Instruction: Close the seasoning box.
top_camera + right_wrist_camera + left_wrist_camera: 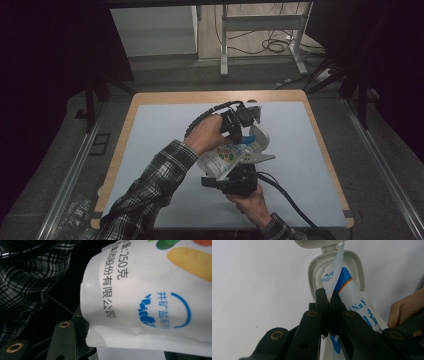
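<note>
the white pouch (150, 302) hides the right gripper's far fingers — its print runs off the picture's edges.

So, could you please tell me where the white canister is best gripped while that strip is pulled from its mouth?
Grip the white canister around its lower body, coming from the person's side, as the right tool does. The round body fills the jaws there, and the top stays free: the lid hangs open and the left tool pinches the strip at the mouth.

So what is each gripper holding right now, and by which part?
Right gripper clamps the white printed plastic container around its body. Left gripper pinches the thin white-and-blue film strip near the open flip-lid mouth.
</note>
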Motion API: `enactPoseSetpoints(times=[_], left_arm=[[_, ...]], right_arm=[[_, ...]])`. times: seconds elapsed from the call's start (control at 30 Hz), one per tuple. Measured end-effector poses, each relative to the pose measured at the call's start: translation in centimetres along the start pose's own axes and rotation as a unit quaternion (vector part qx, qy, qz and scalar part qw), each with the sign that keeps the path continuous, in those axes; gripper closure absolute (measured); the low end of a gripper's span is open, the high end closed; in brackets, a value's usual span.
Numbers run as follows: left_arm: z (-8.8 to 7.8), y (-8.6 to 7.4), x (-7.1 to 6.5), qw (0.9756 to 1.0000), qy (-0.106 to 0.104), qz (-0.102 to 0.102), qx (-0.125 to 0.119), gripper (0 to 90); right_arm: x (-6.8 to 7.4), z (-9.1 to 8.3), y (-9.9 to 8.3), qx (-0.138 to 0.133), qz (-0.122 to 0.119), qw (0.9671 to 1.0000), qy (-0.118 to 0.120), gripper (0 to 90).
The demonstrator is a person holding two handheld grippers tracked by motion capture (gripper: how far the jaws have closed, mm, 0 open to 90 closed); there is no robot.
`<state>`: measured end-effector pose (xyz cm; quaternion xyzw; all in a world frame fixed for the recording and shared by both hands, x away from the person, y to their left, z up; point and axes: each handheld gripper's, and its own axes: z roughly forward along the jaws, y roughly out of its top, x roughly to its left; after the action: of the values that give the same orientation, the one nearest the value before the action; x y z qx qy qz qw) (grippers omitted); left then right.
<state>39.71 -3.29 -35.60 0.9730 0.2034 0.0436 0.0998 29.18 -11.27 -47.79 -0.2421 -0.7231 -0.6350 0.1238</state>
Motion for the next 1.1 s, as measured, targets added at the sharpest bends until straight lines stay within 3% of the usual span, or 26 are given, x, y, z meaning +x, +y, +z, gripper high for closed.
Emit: enactPoseSetpoints(times=[1.1], left_arm=[[-0.10, 0.31, -0.13, 0.9999, 0.004, -0.002, 0.013, 89.5]], right_arm=[[0.20, 0.12, 0.03, -0.017, 0.005, 0.9998, 0.006, 47.9]])
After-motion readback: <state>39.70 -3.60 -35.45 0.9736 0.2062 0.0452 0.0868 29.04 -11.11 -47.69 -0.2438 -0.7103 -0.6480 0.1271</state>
